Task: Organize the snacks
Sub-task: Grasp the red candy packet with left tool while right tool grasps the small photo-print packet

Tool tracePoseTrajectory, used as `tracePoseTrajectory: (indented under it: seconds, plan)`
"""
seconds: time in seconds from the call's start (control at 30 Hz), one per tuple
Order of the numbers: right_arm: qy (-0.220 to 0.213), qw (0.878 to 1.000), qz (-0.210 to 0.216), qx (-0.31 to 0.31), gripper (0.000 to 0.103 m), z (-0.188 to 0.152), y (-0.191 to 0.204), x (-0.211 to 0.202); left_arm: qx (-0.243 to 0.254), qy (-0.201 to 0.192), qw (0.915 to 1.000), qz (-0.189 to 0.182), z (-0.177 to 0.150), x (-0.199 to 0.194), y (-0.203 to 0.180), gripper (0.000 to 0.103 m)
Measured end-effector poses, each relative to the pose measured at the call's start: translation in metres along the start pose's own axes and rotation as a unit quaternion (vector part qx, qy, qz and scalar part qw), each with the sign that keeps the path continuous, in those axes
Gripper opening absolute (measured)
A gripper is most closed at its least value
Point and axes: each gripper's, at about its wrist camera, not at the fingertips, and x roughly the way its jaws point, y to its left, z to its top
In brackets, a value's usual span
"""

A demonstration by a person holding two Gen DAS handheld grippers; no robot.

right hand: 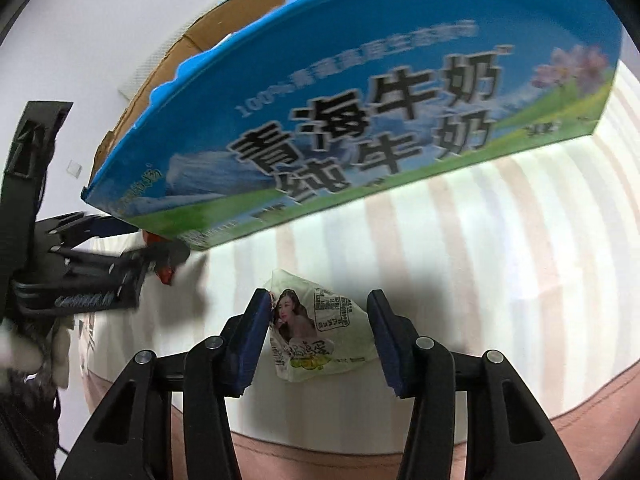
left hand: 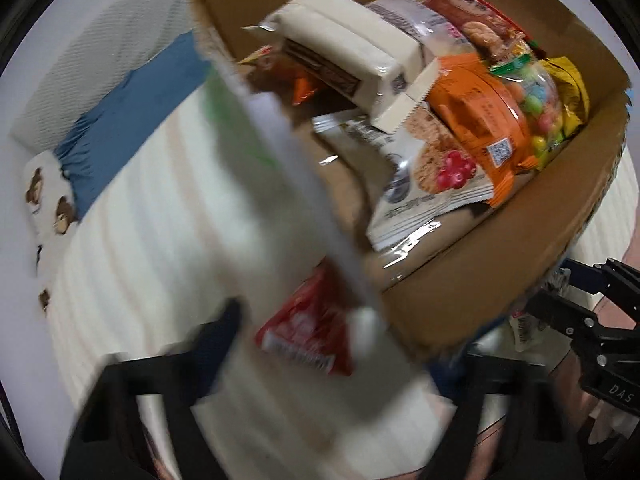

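Snacks packed: many bright foil packets [left hand: 460,136] fill the brown cardboard milk box [left hand: 460,280] on the striped bed [left hand: 152,208].
Left over: small white-green sachet [right hand: 316,332], at 6 o'clock below the box.
Right hand-held gripper [right hand: 318,334]: wide, straddling the sachet, not clamped.
Left hand-held gripper [left hand: 320,344]: blurred; red packet [left hand: 308,332] between its fingers, grip cannot be told.

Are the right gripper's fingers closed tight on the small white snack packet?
No: the right gripper is open, the white snack packet lying on the striped cloth between its spread fingers.

Snack packets [left hand: 448,120] piled in box [left hand: 480,280] on bed [left hand: 160,220]; small packet [right hand: 316,328] before box, between right claw [right hand: 318,336] fingers.
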Motion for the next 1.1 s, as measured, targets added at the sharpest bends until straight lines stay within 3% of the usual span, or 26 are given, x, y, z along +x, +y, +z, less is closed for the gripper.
tracePoseTrajectory:
  seconds: [0.07,0.17,0.3,0.4,0.53,0.67,0.77,0.93,0.97,1.03,1.1]
  plan:
    - [0.005,1.0,0.003,0.002,0.051,-0.001,-0.002,0.0,0.01,0.014,0.9998,-0.002,-0.004,0.006,-0.005,0.037]
    - [0.011,1.0,0.006,-0.002,0.046,0.003,-0.001,-0.004,0.009,0.015,0.9999,0.001,-0.013,0.008,-0.01,0.036]
    - [0.022,1.0,0.009,-0.013,0.041,0.006,-0.016,-0.017,-0.057,0.014,0.998,-0.025,-0.033,0.0,-0.007,0.036]
    - [0.04,0.999,0.014,-0.023,0.041,0.002,-0.018,-0.021,-0.115,0.018,0.992,-0.048,-0.058,-0.007,-0.01,0.036]
    - [0.041,0.998,0.023,-0.029,0.041,0.0,-0.025,-0.03,-0.201,0.039,0.9751,-0.087,-0.098,-0.009,-0.017,0.035]
    - [0.035,0.998,0.021,-0.046,0.065,0.014,-0.026,-0.036,-0.274,0.058,0.9531,-0.115,-0.133,-0.006,-0.023,0.036]
    - [0.052,0.996,0.014,-0.068,0.072,0.028,-0.023,-0.028,-0.317,0.056,0.9383,-0.127,-0.151,-0.002,-0.021,0.036]
    - [0.11,0.989,0.025,-0.094,0.071,0.037,-0.001,0.013,-0.38,0.045,0.9084,-0.167,-0.168,0.008,-0.005,0.039]
    - [0.114,0.988,0.018,-0.101,0.067,0.034,0.001,0.017,-0.388,0.045,0.9037,-0.175,-0.169,0.011,-0.001,0.042]
    - [0.113,0.987,-0.008,-0.118,0.048,0.03,0.006,0.018,-0.403,0.045,0.8944,-0.189,-0.174,0.015,0.011,0.048]
    - [0.116,0.986,0.0,-0.117,0.047,0.025,0.006,0.017,-0.411,0.046,0.8893,-0.196,-0.175,0.018,0.012,0.052]
